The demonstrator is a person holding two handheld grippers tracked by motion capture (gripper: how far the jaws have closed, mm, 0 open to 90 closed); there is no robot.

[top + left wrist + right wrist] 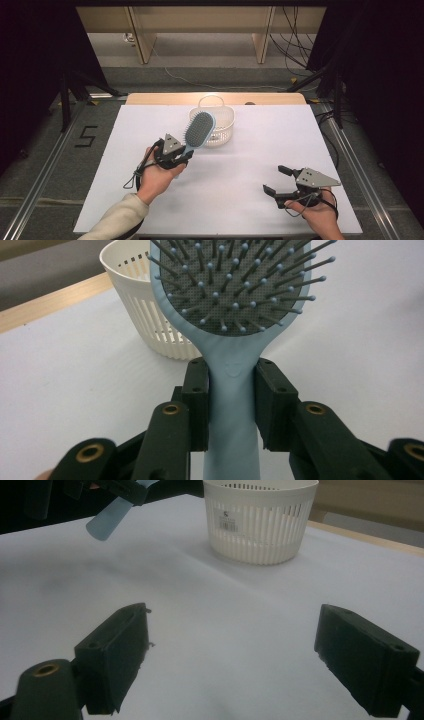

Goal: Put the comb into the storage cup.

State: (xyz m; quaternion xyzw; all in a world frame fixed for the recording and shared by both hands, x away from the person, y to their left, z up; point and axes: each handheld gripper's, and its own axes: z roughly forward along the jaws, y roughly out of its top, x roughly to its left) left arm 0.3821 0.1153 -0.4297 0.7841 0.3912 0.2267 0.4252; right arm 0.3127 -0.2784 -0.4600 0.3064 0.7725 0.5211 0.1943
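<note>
- Holding a blue hairbrush (199, 131) by its handle: left gripper (184, 156), jaws narrow and pressed on both sides of the handle just below the head, clear in the left gripper view (232, 390)
- brush is lifted off the white bench (240, 200), bristle face turned up toward the high camera
- long axis runs from the left gripper up and away to the right, head end pointing at the white slotted basket (220, 122)
- brush head overlaps the basket's near-left rim in the high view; looks like it is over or just in front of the rim, cannot tell which
- basket stands upright at the far middle of the bench, handle up at its back
- judgement: next move is likely to carry the head over the rim and lower it in, so the head-first line to the basket matters most
- left hand is much nearer the basket
- right gripper (278, 181) rests near the bench's front right, well apart from brush and basket, jaws wide with nothing between them (235, 655)
</note>
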